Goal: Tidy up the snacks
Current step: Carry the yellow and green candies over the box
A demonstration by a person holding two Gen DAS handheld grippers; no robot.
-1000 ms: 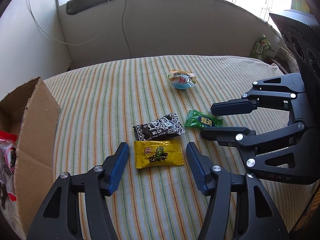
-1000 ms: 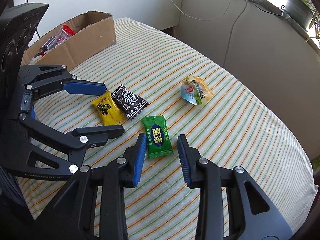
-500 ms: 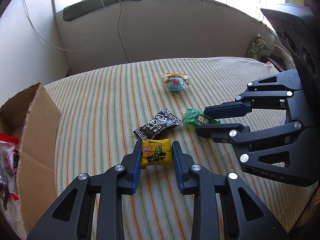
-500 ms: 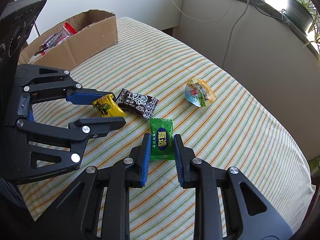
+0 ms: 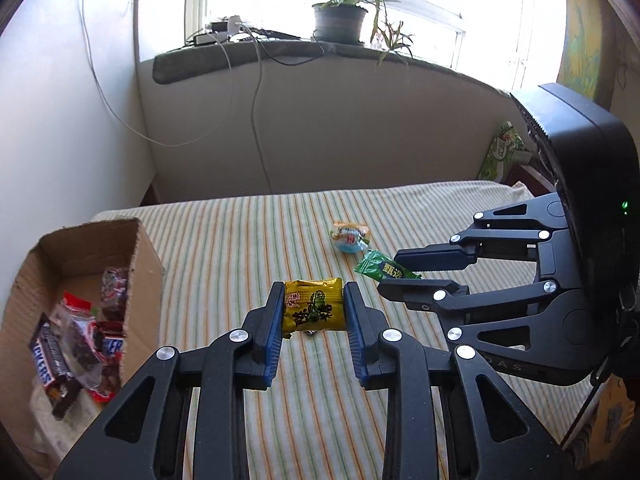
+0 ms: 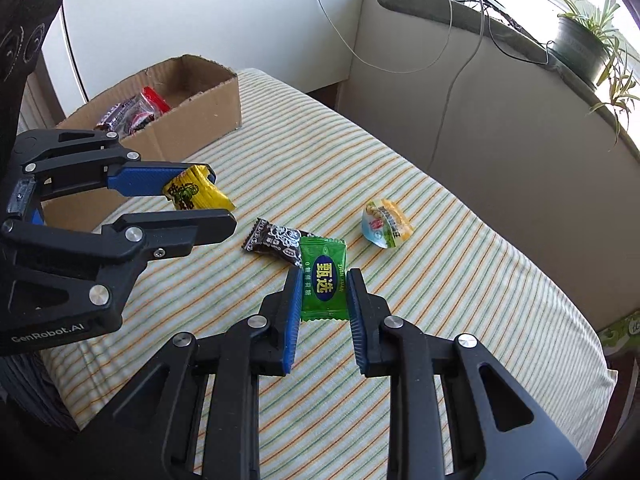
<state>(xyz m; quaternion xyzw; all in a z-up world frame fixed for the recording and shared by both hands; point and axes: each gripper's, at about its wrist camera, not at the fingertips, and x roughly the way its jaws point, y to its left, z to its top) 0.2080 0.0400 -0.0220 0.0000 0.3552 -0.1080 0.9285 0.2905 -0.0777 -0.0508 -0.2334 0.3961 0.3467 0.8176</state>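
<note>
My left gripper (image 5: 313, 312) is shut on a yellow candy packet (image 5: 314, 311) and holds it above the striped cloth; it shows in the right wrist view (image 6: 199, 193) too. My right gripper (image 6: 323, 294) is shut on a green candy packet (image 6: 323, 280), also lifted, seen in the left wrist view (image 5: 380, 268). A black-and-white patterned candy (image 6: 276, 241) and a jelly cup (image 6: 386, 228) lie on the cloth. An open cardboard box (image 5: 80, 264) with several wrapped snacks stands at the left.
The striped cloth (image 6: 460, 300) covers a table whose right edge drops off. A wall panel with hanging cables (image 5: 256, 112) stands behind it. A potted plant (image 5: 340, 20) sits on the window ledge.
Both grippers closed on their candies and lifted them off the cloth. The left gripper has swung left toward the box, whose inside now shows.
</note>
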